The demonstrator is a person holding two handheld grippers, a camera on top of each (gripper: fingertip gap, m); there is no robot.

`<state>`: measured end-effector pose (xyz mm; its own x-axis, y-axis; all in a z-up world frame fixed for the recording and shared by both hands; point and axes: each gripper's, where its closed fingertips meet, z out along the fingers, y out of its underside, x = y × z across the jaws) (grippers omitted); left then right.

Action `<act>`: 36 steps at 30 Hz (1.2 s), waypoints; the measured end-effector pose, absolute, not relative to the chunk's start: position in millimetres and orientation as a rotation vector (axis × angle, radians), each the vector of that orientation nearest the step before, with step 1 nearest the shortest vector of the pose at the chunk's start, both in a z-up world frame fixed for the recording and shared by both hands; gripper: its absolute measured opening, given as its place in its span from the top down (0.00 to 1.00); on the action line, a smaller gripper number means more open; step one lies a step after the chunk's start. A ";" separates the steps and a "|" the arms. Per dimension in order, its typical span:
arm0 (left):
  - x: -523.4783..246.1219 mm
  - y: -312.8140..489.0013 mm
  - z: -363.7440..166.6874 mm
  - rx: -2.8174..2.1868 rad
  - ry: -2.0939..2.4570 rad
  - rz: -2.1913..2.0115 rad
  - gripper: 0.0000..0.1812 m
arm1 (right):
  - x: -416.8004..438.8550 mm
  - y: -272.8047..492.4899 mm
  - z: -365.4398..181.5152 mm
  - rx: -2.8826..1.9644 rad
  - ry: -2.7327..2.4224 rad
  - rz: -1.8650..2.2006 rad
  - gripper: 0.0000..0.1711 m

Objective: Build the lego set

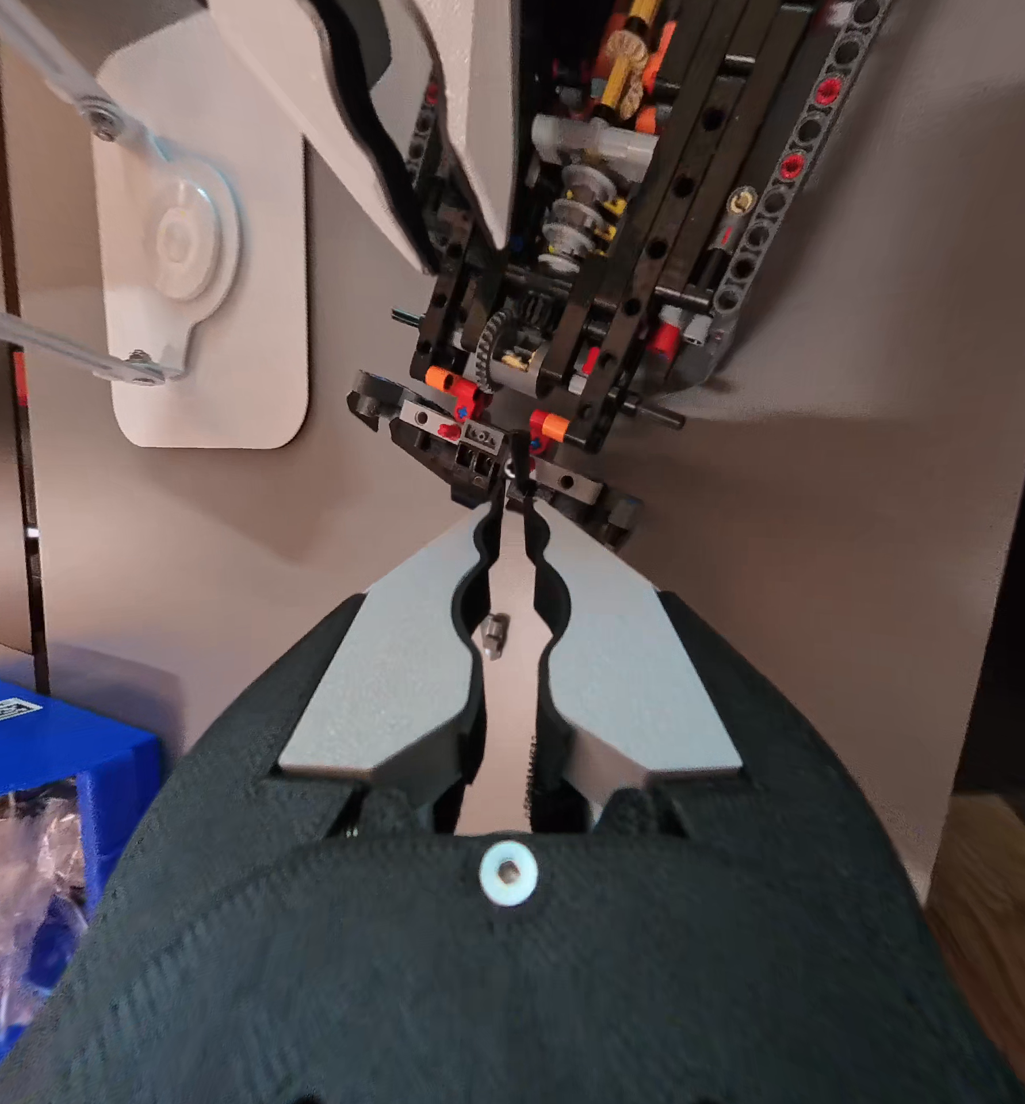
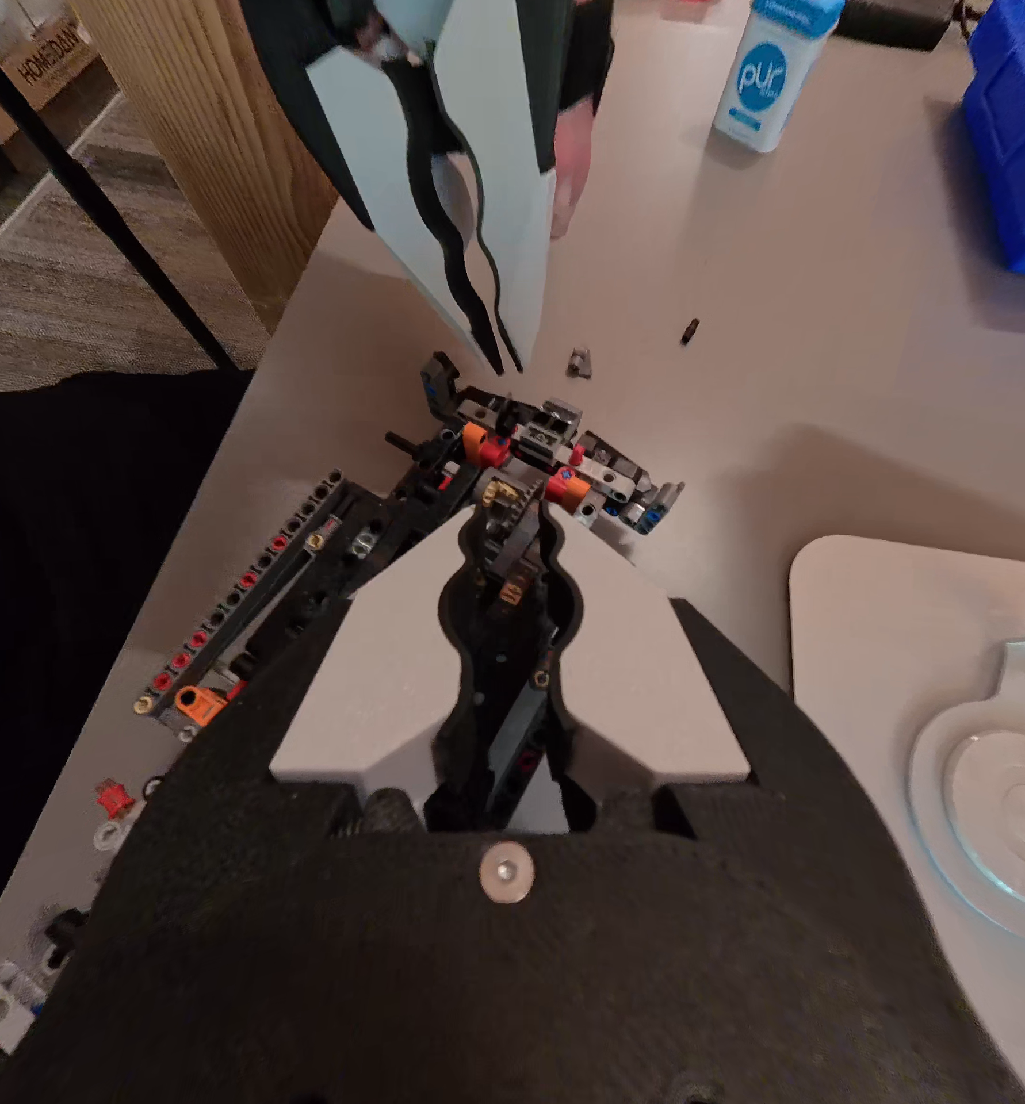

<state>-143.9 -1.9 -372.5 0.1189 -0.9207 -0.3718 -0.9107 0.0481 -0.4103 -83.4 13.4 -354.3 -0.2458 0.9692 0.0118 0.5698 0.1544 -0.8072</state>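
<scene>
Here the model [image 2: 498,472], a long black beam frame with gears, red pins and orange connectors, lies on the table [image 2: 797,358], running from centre toward 7 o'clock in my right view. My right claw [image 2: 507,540] is clamped on the frame's middle, black beams filling the gap between its fingers. My left claw [image 1: 513,502] comes in from 12 o'clock in that same view; in its own view its tips are nearly together on a thin black piece [image 1: 516,460] standing at the model's cross-bar end, and they appear to pinch it.

Just beside that end, at about 1 o'clock, a small grey part [image 2: 580,362] sits on the table, and a dark pin [image 2: 690,330] lies farther out the same way. Loose red, white and black bits [image 2: 112,800] lie at 8 o'clock. A white bottle [image 2: 767,77] stands at 1 o'clock, a blue bin [image 2: 1018,149] at 2, and a white pad [image 2: 857,627] with a clear disc at 4.
</scene>
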 end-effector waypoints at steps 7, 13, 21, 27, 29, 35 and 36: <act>-144.8 -0.7 -378.6 -1.797 1.616 -0.091 0.98 | -112.3 -10.0 -355.1 -1.443 -1.943 0.884 0.91; -140.1 -2.7 -376.9 -1.741 1.564 -0.164 0.98 | -126.0 -3.7 -361.6 -1.524 -1.943 0.821 0.93; -137.7 -1.3 -381.1 -1.690 1.523 -0.203 0.98 | -131.8 -2.6 -376.6 -1.596 -1.946 0.765 0.97; -138.0 -0.4 -381.5 -1.678 1.500 -0.241 0.97 | -133.4 -3.9 -377.4 -1.621 -1.942 0.754 0.98; -138.6 -0.5 -382.6 -1.672 1.500 -0.248 0.97 | -133.1 -4.1 -377.6 -1.632 -1.932 0.756 0.98; -142.2 -2.7 -387.2 -1.652 1.509 -0.254 0.98 | -134.0 -5.7 -377.8 -1.645 -1.901 0.767 0.98; -142.1 -2.8 -386.2 -1.647 1.501 -0.264 0.98 | -133.9 -5.5 -378.1 -1.650 -1.896 0.773 0.98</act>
